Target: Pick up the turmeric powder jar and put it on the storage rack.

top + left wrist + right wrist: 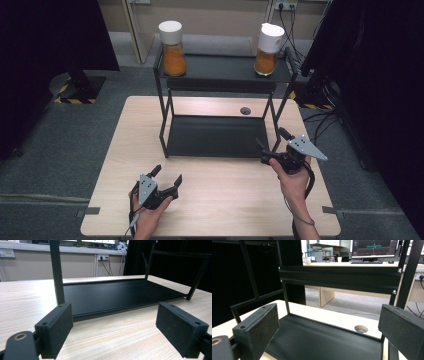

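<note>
A black metal rack stands at the back middle of the wooden table [220,195]; its lower tray [215,136] is bare. Two jars of orange stuff with white lids stand on its top shelf [225,70], one at the left end [173,42] and one at the right end [268,44]. My left gripper [168,173] rests low near the table's front left, open and empty, facing the lower tray [120,293]. My right gripper [271,141] hovers by the rack's front right leg [276,125], open with nothing between its pads, looking across the tray [319,340].
A round cable hole [245,110] sits in the tabletop behind the rack and also shows in the right gripper view [361,328]. Black curtains flank the table. Cables run down the wall at the back right [292,30]. Bare wood lies between the two grippers.
</note>
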{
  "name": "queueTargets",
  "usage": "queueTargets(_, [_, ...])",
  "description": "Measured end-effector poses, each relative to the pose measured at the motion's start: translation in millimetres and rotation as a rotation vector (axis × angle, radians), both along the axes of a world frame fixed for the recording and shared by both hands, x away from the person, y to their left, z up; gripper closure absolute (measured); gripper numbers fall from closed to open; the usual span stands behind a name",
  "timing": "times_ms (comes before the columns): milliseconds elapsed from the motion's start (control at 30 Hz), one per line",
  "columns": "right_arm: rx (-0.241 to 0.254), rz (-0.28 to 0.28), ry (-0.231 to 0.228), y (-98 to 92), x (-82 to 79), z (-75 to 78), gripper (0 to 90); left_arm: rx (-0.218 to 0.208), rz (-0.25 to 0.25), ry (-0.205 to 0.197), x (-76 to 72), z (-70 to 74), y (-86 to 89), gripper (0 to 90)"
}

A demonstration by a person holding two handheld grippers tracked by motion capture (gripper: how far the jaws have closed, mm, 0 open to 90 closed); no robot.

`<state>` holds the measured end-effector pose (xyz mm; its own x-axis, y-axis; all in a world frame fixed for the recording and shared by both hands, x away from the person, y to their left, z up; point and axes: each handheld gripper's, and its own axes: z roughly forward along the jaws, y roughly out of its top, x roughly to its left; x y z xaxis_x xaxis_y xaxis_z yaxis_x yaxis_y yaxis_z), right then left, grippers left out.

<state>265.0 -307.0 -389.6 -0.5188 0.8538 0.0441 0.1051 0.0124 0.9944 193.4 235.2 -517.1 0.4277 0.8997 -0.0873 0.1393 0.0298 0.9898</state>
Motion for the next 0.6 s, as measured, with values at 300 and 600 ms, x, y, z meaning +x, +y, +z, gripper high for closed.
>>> queueTargets(300, [0.005, 0.001, 0.022, -2.4, -2.0, -9.7, 3.6, -0.001, 0.0, -0.001, -0.1, -0.1, 0.2, 14.0])
queueTargets(600, [0.009, 0.001, 0.044, -2.7, -4.1, -18.8, 3.6, 0.0, 0.001, 0.0, -0.1, 0.0, -0.1, 14.0])
